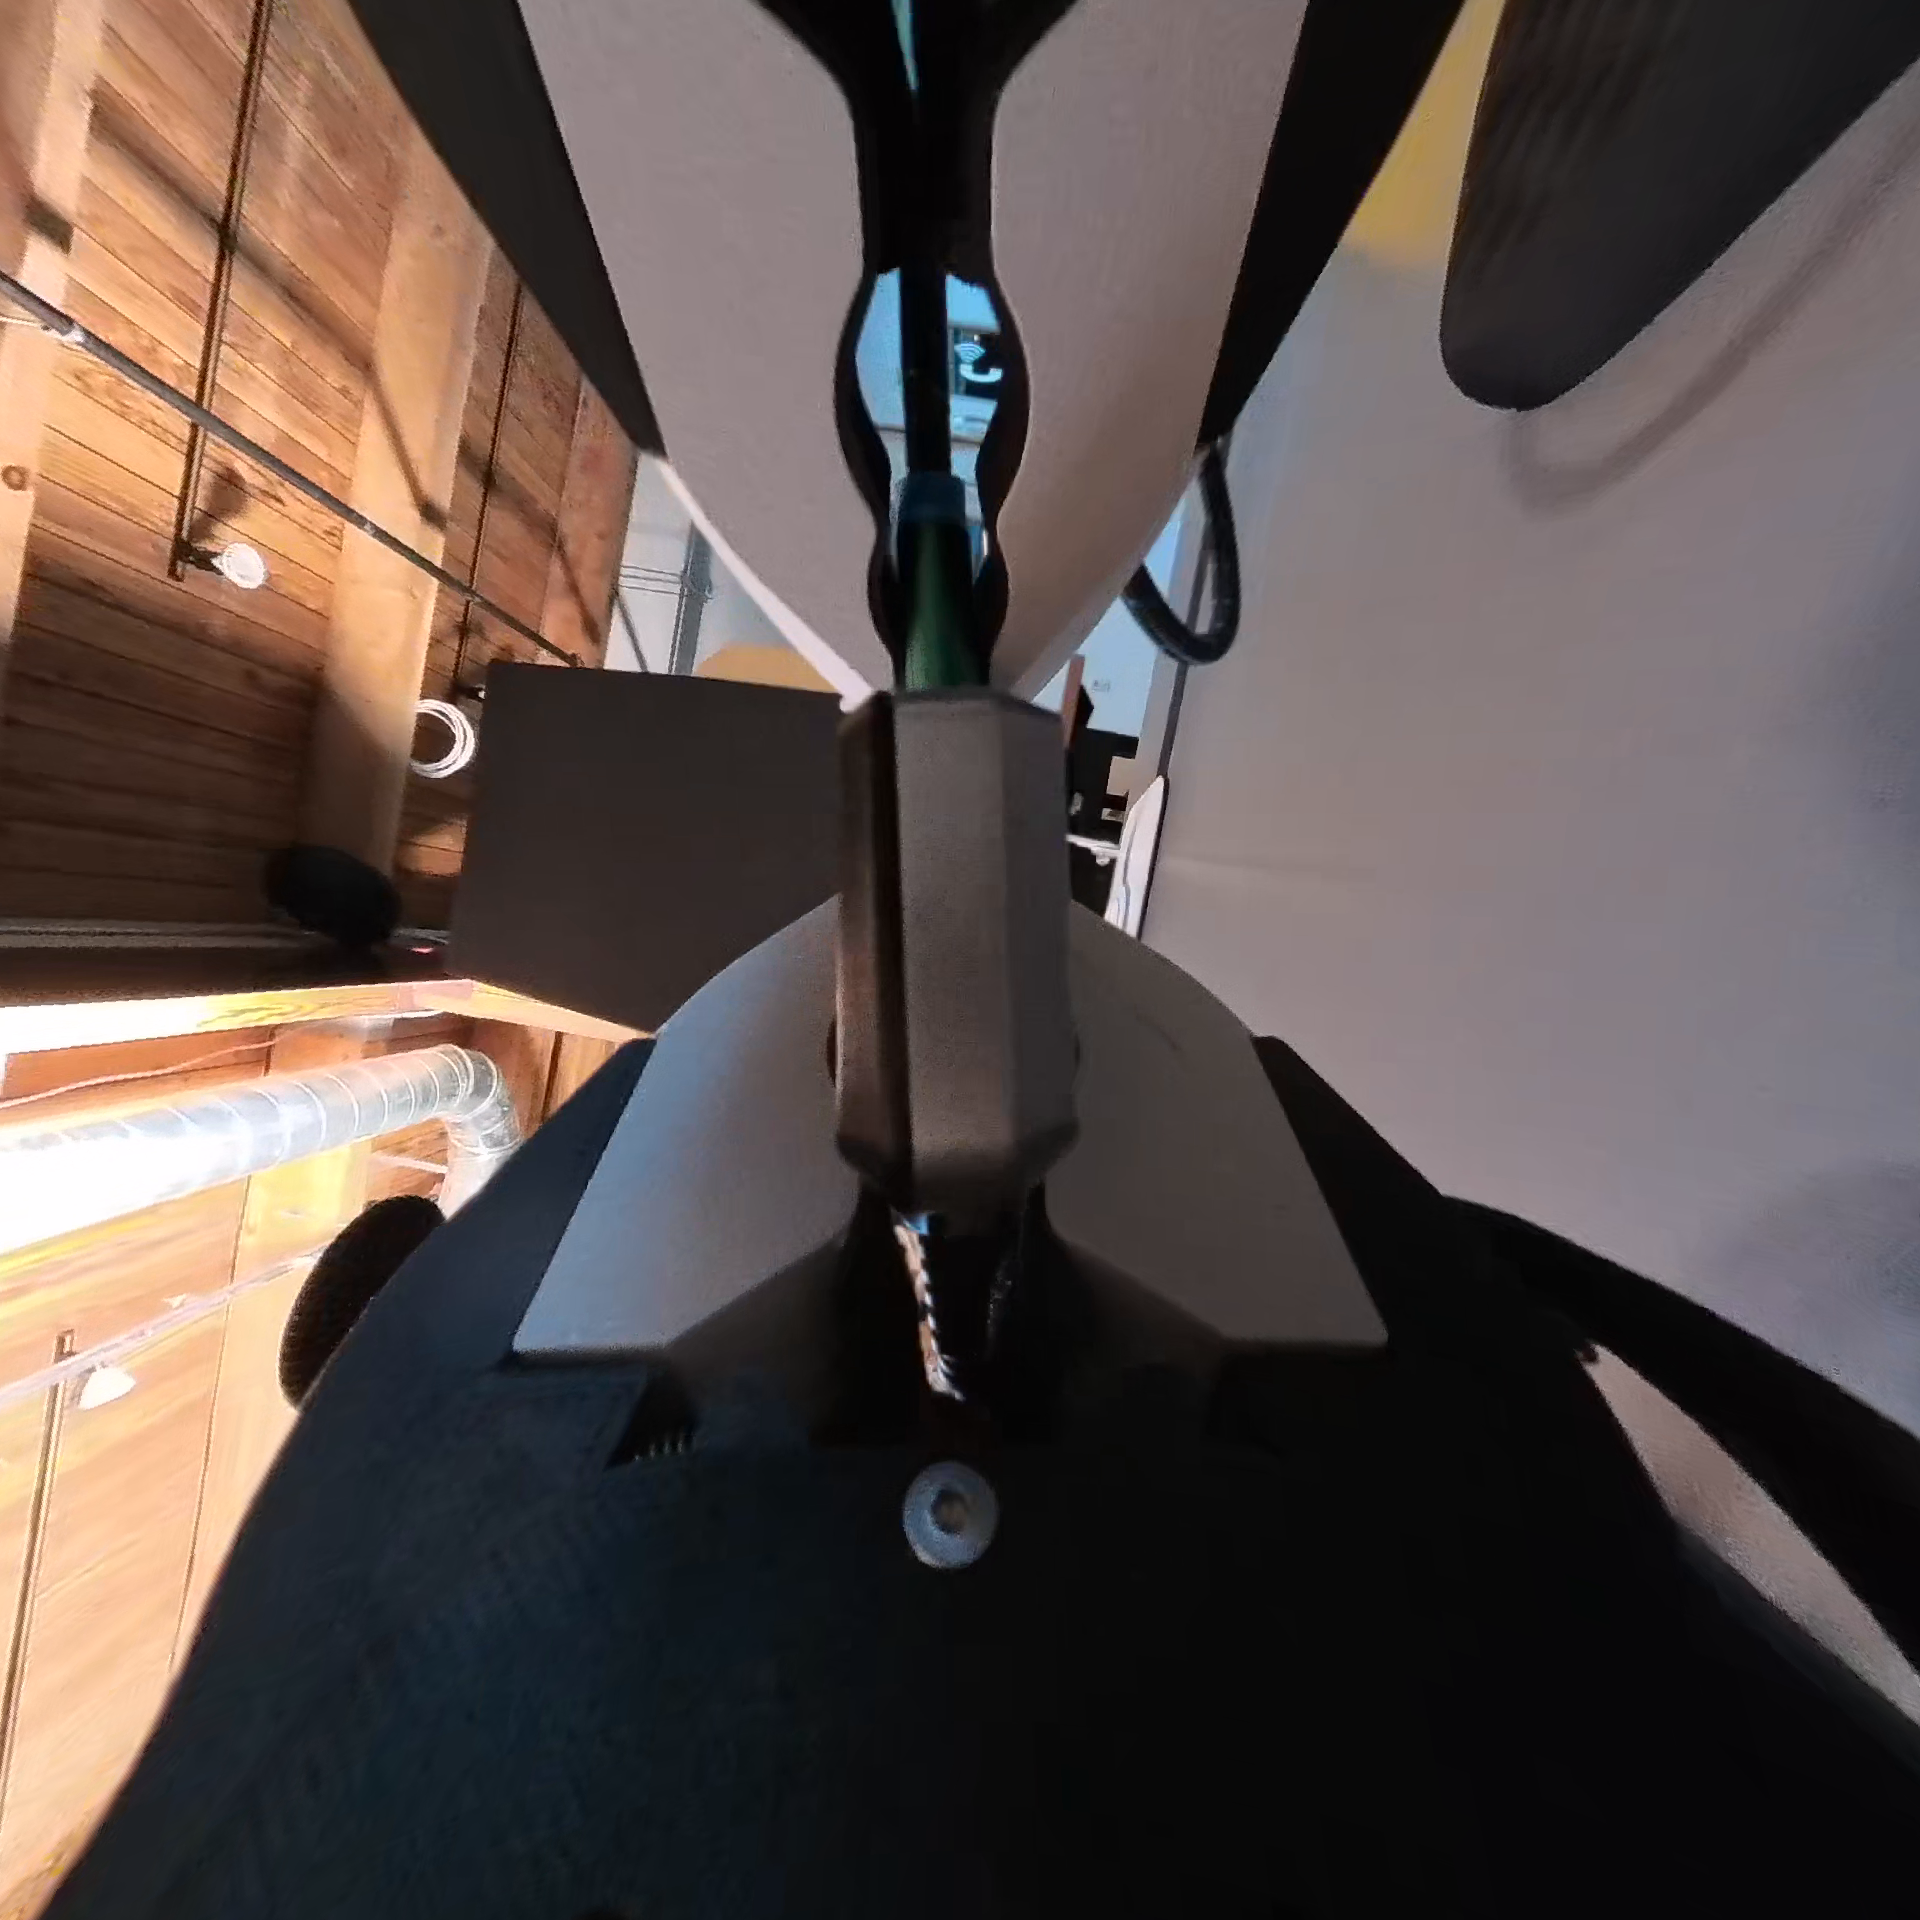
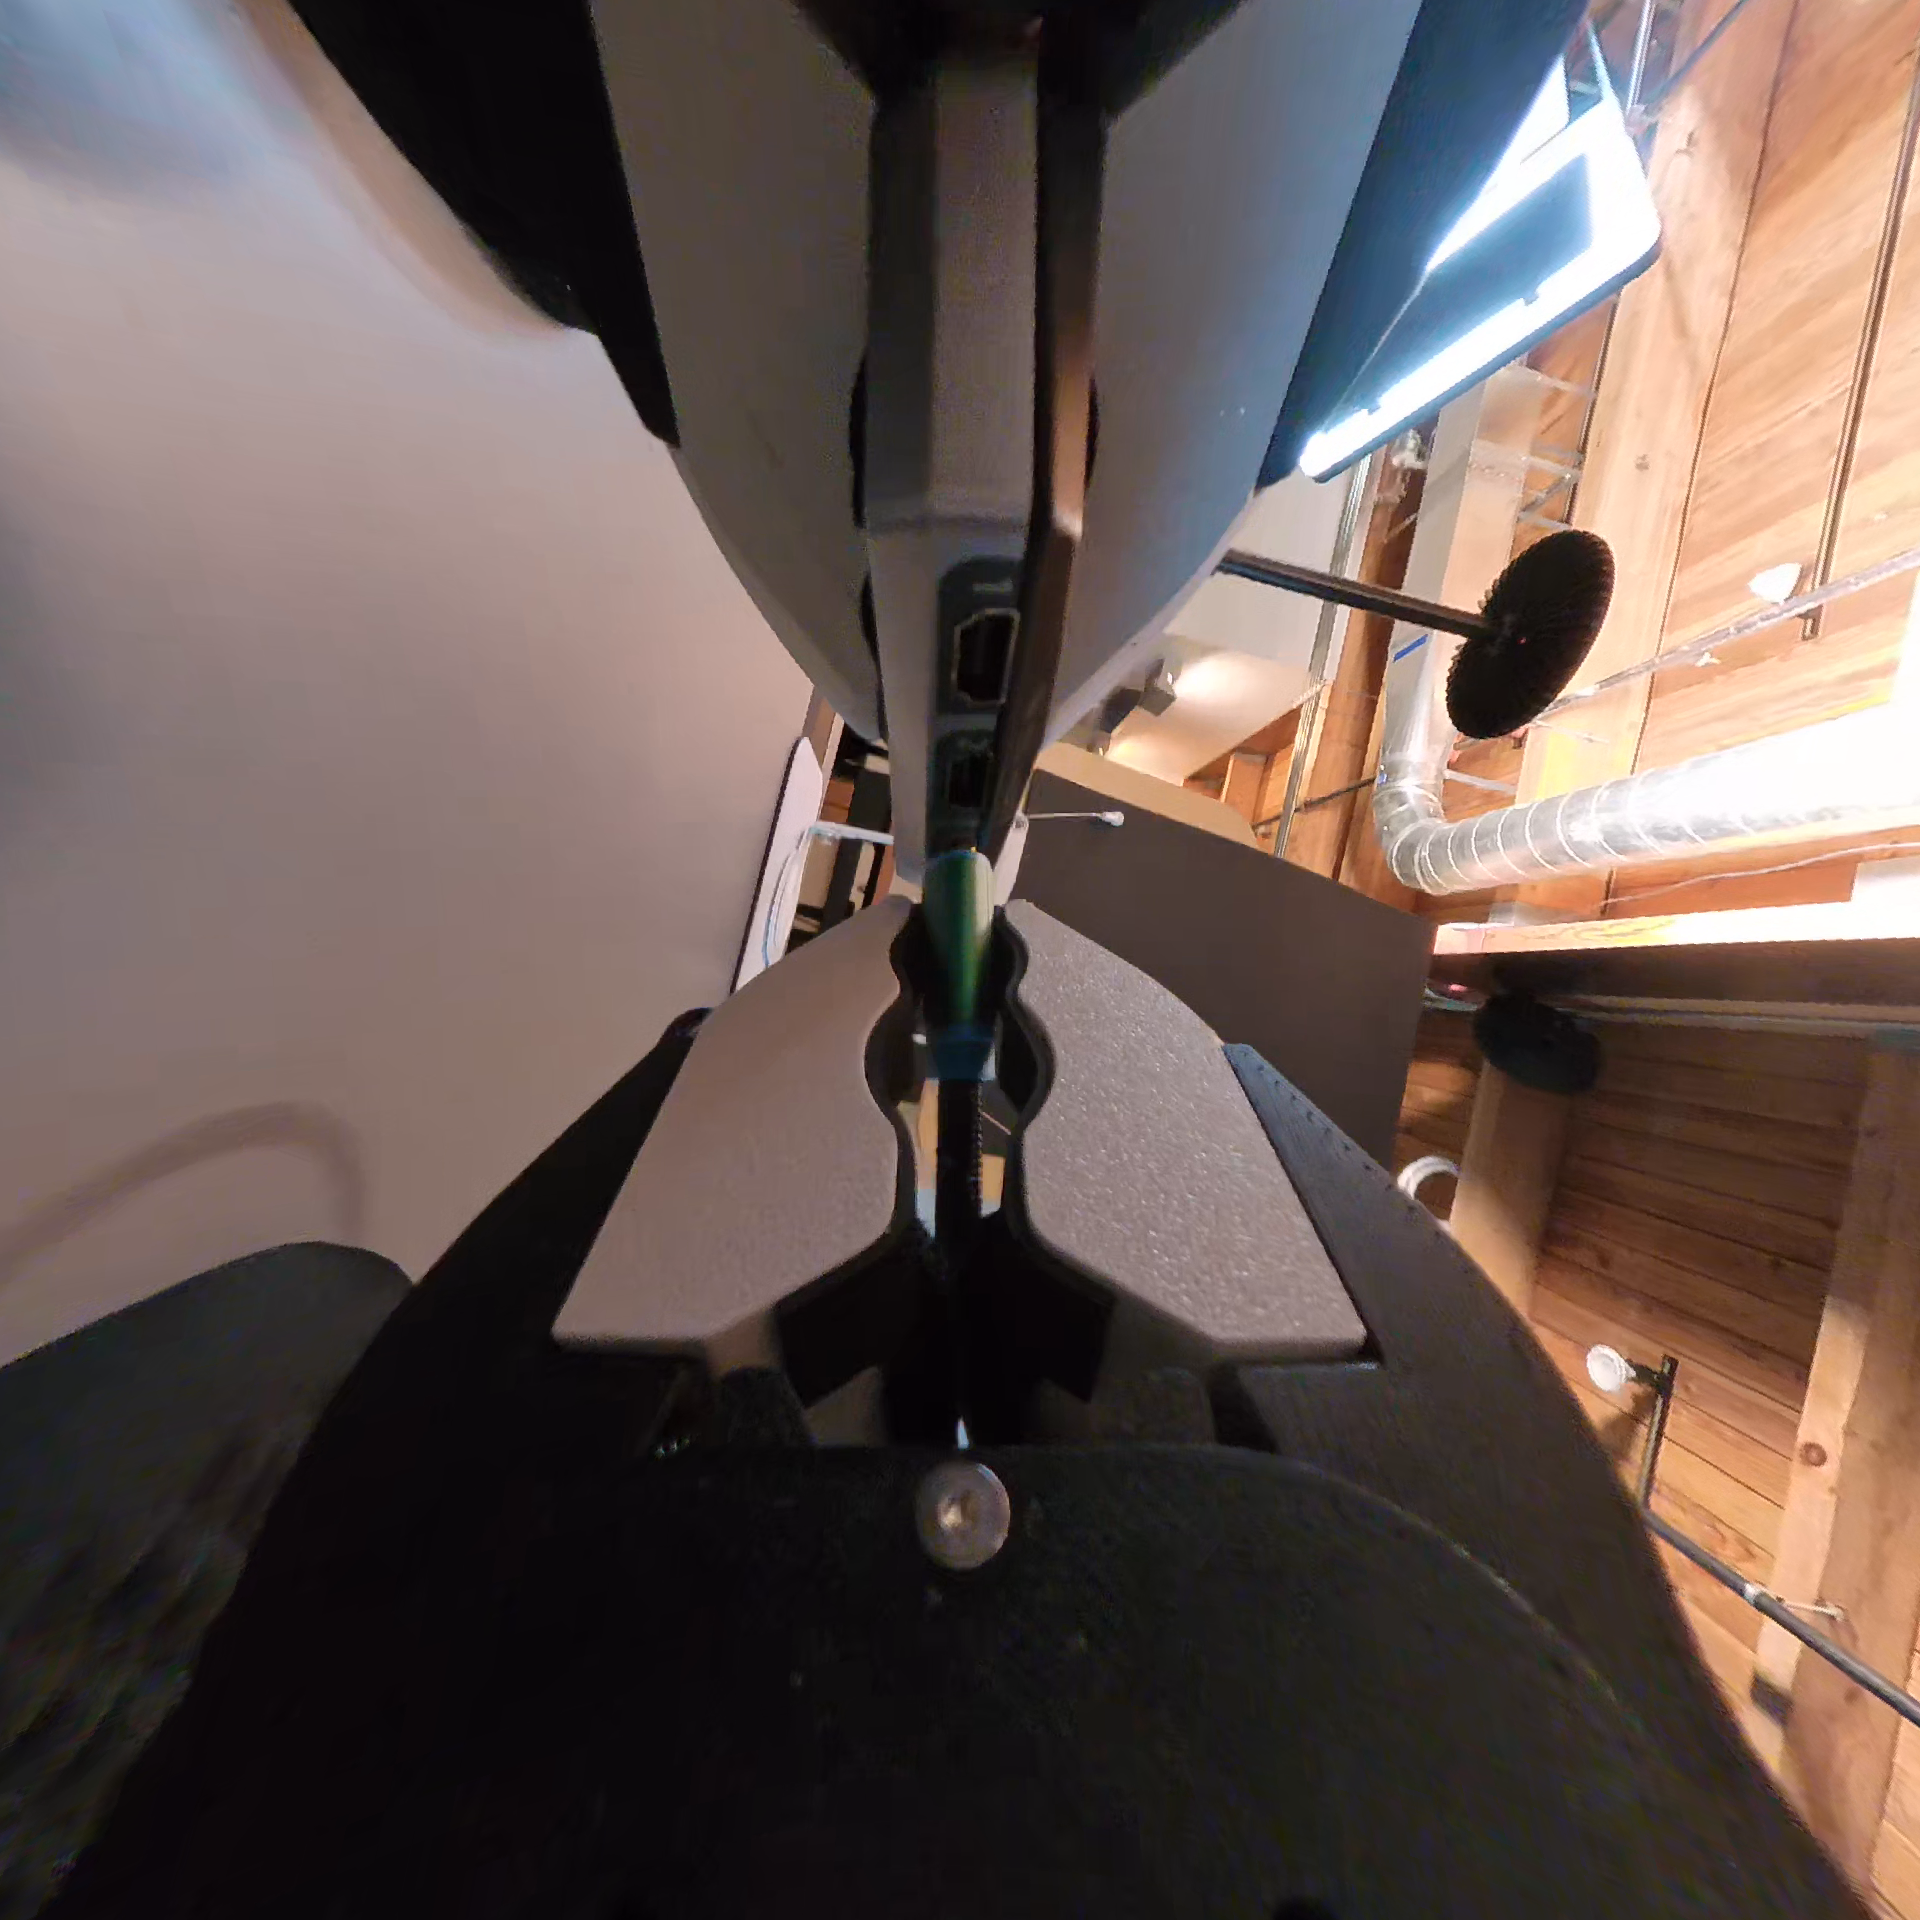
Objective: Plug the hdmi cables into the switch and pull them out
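Right gripper (image 2: 954, 966) fingers pinch the green HDMI plug (image 2: 958, 940) at the switch (image 2: 940, 436), which the left gripper (image 1: 951, 935) fingers clamp. Any tilt could jam the plug or twist the switch loose.

The green plug (image 2: 958, 940) has its metal tip hidden where it meets the switch (image 2: 951, 436), so how deep it sits cannot be told. The switch's far end runs off the top edge. In the left wrist view, the black cable (image 1: 920, 343) exits the top edge
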`<state>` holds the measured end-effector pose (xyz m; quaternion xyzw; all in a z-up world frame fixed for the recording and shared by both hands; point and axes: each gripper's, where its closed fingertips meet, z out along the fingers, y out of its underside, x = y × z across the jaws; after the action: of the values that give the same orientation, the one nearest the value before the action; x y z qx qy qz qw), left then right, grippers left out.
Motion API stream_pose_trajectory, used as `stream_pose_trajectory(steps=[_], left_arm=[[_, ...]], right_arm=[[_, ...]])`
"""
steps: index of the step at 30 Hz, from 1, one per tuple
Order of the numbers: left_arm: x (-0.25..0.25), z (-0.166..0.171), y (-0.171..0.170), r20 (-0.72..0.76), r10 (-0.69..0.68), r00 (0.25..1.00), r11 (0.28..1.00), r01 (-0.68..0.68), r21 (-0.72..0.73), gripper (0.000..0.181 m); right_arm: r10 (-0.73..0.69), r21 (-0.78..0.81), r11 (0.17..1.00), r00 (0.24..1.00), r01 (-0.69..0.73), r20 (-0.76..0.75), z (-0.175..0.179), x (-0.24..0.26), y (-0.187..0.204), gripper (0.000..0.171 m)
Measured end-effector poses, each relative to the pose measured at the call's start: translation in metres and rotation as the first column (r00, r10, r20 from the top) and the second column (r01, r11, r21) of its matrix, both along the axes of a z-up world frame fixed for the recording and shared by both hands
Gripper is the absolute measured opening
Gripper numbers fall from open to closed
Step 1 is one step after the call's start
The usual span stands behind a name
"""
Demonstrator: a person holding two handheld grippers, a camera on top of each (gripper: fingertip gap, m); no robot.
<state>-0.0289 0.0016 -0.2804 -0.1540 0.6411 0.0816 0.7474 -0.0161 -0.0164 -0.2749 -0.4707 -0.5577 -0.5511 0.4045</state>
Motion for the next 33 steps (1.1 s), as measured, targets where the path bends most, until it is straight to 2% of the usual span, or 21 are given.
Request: stream_pose_trajectory(steps=[7, 14, 22, 24, 27, 30, 32, 33], left_arm=[[0.001, 0.010, 0.001, 0.064, 0.011, 0.998, 0.999, -0.008, -0.053, 0.023], [0.004, 0.012, -0.004, 0.080, 0.005, 0.997, 0.998, 0.000, -0.064, 0.023], [0.003, 0.019, -0.012, 0.133, -0.029, 0.991, 0.998, 0.036, -0.053, 0.023], [0.003, 0.018, -0.010, 0.128, -0.022, 0.992, 0.997, 0.031, -0.071, 0.023], [0.005, 0.005, -0.002, 0.058, -0.007, 0.998, 0.996, 0.012, -0.083, 0.023], [0.006, 0.001, -0.005, 0.040, -0.014, 0.999, 0.995, 0.017, -0.096, 0.023], [0.006, 0.006, -0.011, 0.067, -0.039, 0.997, 0.996, 0.044, -0.084, 0.024], [0.005, 0.011, -0.015, 0.092, -0.065, 0.994, 0.994, 0.073, -0.082, 0.024]], right_arm=[[0.018, -0.009, 1.000, 1.000, -0.018, -0.020, 0.012, 0.001, -0.002, 0.011], [-0.002, -0.009, 1.000, 1.000, 0.002, -0.020, 0.013, 0.003, -0.007, 0.011], [0.044, -0.053, 0.998, 0.999, -0.044, 0.003, 0.022, 0.002, -0.017, 0.011], [0.010, -0.049, 0.999, 1.000, -0.010, 0.000, 0.022, 0.003, -0.016, 0.011], [-0.158, -0.020, 0.987, 0.987, 0.158, -0.010, 0.008, 0.009, -0.009, 0.011], [-0.170, -0.028, 0.985, 0.985, 0.169, -0.039, 0.004, 0.009, -0.012, 0.011], [-0.108, -0.040, 0.993, 0.994, 0.107, -0.008, 0.009, 0.007, -0.016, 0.011], [-0.044, -0.060, 0.997, 0.998, 0.041, -0.054, 0.012, 0.004, -0.019, 0.011]])
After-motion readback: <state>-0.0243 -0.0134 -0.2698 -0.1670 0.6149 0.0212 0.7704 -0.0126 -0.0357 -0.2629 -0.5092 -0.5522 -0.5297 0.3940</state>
